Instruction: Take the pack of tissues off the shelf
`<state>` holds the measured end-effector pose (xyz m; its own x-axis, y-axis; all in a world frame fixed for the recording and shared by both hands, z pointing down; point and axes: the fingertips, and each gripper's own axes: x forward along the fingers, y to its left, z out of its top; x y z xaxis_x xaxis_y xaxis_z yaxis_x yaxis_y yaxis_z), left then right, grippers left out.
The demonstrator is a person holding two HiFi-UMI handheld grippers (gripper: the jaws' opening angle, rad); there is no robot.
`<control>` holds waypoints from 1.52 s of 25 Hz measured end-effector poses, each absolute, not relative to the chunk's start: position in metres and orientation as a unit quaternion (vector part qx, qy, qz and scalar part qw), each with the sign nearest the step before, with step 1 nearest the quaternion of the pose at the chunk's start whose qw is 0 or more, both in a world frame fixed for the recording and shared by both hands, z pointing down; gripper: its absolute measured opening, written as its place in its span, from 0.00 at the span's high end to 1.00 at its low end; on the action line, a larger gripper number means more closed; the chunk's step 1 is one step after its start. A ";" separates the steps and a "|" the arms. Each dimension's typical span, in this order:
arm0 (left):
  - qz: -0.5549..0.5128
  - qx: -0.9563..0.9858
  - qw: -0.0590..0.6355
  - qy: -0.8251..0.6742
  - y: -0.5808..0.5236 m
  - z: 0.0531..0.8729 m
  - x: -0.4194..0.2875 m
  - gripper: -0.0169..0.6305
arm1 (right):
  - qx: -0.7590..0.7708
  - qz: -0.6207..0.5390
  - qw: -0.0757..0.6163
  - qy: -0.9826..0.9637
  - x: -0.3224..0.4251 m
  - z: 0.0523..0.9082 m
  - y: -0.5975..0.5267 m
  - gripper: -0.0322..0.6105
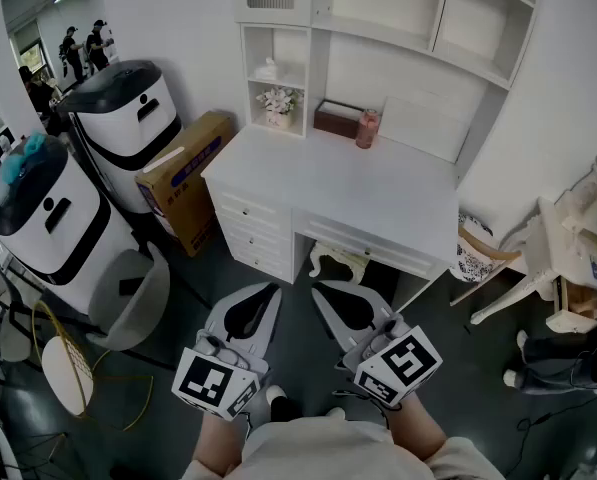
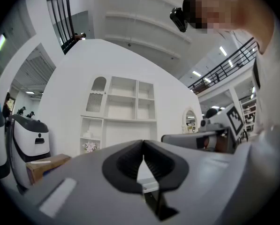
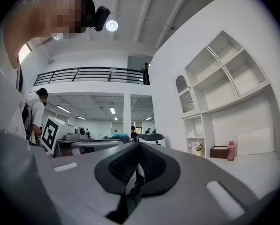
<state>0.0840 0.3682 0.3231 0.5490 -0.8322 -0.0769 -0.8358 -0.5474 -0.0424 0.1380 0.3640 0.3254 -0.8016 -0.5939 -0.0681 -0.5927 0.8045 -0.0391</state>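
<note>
A long reach is the risk here. The smooth white worktop [image 1: 378, 193] and its square-celled shelf unit [image 1: 316, 48] stand well apart from the 2 claws, so a swing could topple ornaments. The left claw [image 1: 264, 302] and right claw [image 1: 328, 302], grey shells with ribbed black pads, are pressed together and empty. The pack of tissues [image 1: 268, 68] is probably the small pale lump in the left cubby above the flowers [image 1: 278, 100].

This is a large indoor hall set up as a mock home for testing. A white desk surface [image 1: 358, 183] and shelf unit [image 1: 378, 13] stand against a freestanding wall [image 2: 74, 78]. Around them are bulky white-and-black machines [image 1: 128, 118], a cardboard box [image 1: 183, 178], a railed mezzanine [image 3: 90, 74] and strip lights [image 3: 111, 110].
</note>
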 end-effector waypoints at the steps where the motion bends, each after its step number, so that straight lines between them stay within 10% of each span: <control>1: 0.022 -0.879 0.036 0.475 0.369 0.324 0.084 0.97 | -0.313 -0.007 0.037 0.949 0.139 0.326 0.365 0.95; 38: 0.016 -0.896 0.062 0.439 0.286 0.336 0.001 0.97 | -0.353 0.004 0.023 0.935 0.054 0.343 0.290 0.95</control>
